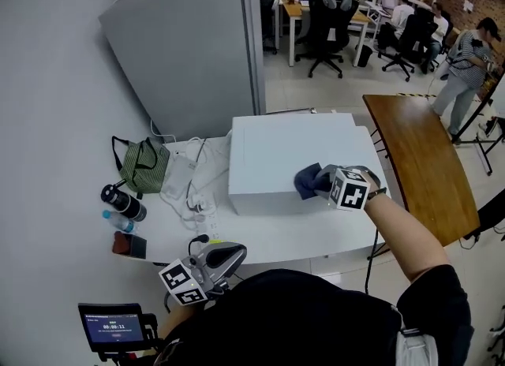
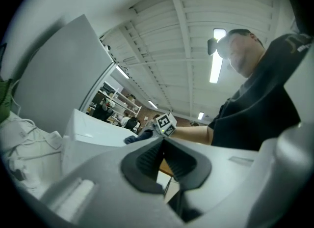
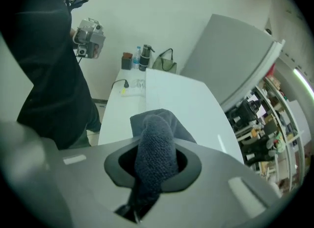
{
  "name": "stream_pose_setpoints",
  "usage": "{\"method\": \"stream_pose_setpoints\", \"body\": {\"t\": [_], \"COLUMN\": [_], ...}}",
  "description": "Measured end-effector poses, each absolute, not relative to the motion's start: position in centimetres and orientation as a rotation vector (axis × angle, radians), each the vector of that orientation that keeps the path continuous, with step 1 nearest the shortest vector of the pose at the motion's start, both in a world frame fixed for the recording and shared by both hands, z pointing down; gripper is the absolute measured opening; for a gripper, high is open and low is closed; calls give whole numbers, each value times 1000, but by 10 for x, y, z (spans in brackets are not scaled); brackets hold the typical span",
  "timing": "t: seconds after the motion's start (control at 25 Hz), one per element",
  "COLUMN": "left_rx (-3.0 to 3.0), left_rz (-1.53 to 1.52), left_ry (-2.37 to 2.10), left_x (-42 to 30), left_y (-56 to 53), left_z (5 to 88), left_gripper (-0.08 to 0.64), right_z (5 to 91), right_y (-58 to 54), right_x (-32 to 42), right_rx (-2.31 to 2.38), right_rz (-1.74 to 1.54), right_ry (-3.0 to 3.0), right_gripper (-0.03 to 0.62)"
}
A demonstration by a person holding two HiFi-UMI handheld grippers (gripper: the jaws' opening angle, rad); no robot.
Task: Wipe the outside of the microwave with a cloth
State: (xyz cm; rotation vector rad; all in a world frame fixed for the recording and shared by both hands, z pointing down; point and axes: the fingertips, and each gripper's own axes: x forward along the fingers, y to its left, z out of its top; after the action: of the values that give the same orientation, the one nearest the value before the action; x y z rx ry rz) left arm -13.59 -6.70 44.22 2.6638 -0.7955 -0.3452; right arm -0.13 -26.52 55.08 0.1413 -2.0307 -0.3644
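Note:
The white microwave (image 1: 292,159) sits on a white table (image 1: 260,238). My right gripper (image 1: 325,183) is shut on a dark blue cloth (image 1: 308,181) and presses it on the microwave's top near the front right corner. In the right gripper view the cloth (image 3: 154,148) bulges out between the jaws over the white top (image 3: 186,104). My left gripper (image 1: 207,266) hangs low by the table's front edge, away from the microwave, jaws shut with nothing between them. From the left gripper view the microwave (image 2: 95,133) and the right gripper (image 2: 162,124) show beyond the closed pads (image 2: 152,160).
A green bag (image 1: 142,166), a dark bottle (image 1: 122,202), a small water bottle (image 1: 118,221) and white cables (image 1: 193,191) lie on the table's left. A grey partition (image 1: 189,49) stands behind. A wooden table (image 1: 418,159) is at right. People sit at desks farther back.

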Motion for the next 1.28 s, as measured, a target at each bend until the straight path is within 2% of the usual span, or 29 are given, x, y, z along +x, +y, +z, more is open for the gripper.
{"method": "stream_pose_setpoints", "body": {"t": [0.2, 0.28, 0.36, 0.48, 0.76, 0.88, 1.08, 1.28], "left_rx": [2672, 2669, 2670, 2661, 2646, 2626, 2569, 2580], "left_rz": [-339, -327, -309, -309, -387, -382, -403, -427], "left_ry": [-685, -664, -662, -693, -796, -856, -912, -880], "left_x": [-43, -23, -16, -27, -134, -192, -254, -256], "left_y": [-83, -86, -85, -80, -45, -20, 9, 4], "left_z": [442, 443, 442, 442, 436, 444, 455, 453], "left_gripper": [3, 3, 3, 3, 3, 3, 3, 3], "right_z": [564, 565, 559, 538, 562, 590, 614, 617], "right_y": [-290, -300, -303, -278, -193, -183, -203, -218], "right_x": [176, 216, 226, 171, -115, -200, -224, -158], "right_rx": [327, 384, 427, 410, 138, 112, 164, 220], "right_rz": [-240, -227, -241, -365, -907, -1127, -1318, -1242], "right_ry": [-1948, -1902, -1903, -2018, -2050, -1877, -1592, -1530], "right_gripper": [54, 55, 55, 55, 55, 55, 55, 55]}}
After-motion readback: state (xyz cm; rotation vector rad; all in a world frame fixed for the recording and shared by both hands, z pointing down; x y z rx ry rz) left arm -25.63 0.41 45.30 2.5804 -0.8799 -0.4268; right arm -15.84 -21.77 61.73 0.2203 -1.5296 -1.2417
